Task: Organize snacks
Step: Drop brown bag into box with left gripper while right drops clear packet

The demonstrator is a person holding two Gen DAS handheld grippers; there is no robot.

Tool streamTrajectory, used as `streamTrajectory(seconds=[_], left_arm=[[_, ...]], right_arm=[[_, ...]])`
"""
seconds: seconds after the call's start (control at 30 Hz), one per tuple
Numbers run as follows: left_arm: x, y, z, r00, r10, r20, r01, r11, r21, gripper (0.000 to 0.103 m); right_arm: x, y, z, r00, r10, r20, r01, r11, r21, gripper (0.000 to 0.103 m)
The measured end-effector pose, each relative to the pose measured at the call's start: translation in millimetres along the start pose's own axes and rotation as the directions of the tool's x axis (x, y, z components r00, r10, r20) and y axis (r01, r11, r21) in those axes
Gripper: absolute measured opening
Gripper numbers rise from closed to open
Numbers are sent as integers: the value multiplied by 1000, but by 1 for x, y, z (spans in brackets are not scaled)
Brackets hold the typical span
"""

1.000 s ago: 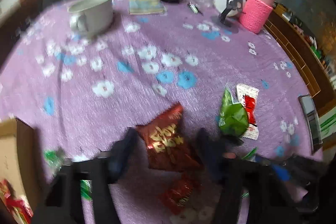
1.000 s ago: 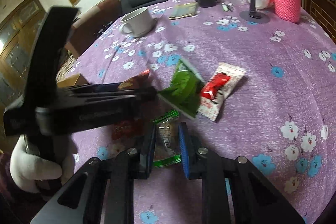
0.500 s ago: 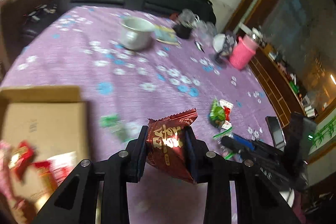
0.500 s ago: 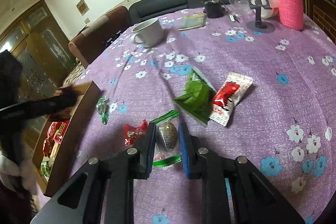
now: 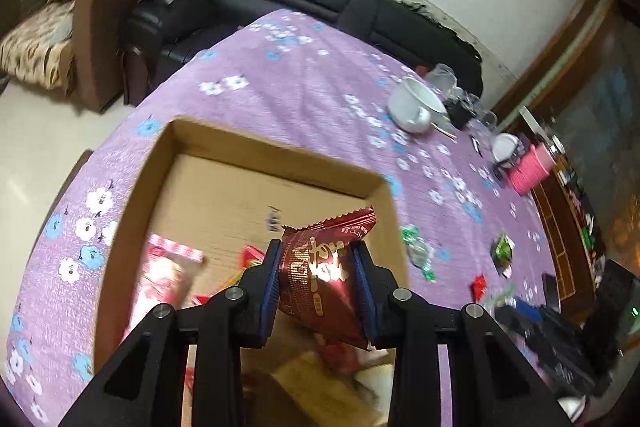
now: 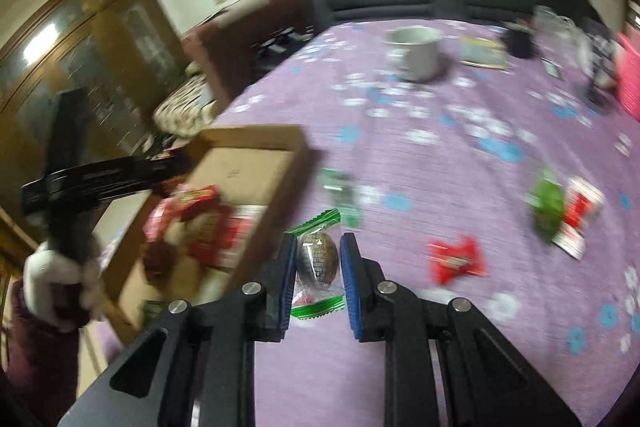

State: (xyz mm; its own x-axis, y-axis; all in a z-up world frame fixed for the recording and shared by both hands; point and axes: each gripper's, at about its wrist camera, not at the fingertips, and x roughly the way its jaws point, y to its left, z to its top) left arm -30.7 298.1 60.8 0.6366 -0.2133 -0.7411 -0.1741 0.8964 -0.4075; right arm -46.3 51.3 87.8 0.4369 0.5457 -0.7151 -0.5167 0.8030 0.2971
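Snack packet point(image 5: 320, 275) between left tongs point(image 5: 318, 283)

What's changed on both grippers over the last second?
The left gripper took hold of the dark red foil snack packet, lifting it over the brown cardboard box. The right gripper carried its clear green-edged wrapped candy boxward. Both grips stayed shut.

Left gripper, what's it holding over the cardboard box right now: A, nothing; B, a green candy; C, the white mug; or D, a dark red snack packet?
D: the left gripper has its pads pressed on a dark red snack packet, hanging above the open cardboard box.
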Motion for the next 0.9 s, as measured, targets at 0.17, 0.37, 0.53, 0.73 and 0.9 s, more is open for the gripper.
streamTrajectory(seconds=[0.17,0.37,0.53,0.73,0.9], left_arm=[[7,25,6,1000,-7,-9,6,998,-58,36],[1,39,7,999,-51,6,52,994,-96,44],[-23,49,2,996,-72,59,79,989,-124,67],[-55,54,-9,987,-106,119,126,978,-169,81],[-67,38,-25,976,-177,127,198,963,-181,84]], right_arm=[[34,58,11,996,48,-70,-54,995,-82,21],[78,101,8,987,66,-148,-84,989,-121,22],[95,113,8,983,88,-159,-104,990,-98,23],[72,108,10,988,112,-104,-120,990,-69,34],[34,73,15,995,90,-31,-91,996,-22,38]])
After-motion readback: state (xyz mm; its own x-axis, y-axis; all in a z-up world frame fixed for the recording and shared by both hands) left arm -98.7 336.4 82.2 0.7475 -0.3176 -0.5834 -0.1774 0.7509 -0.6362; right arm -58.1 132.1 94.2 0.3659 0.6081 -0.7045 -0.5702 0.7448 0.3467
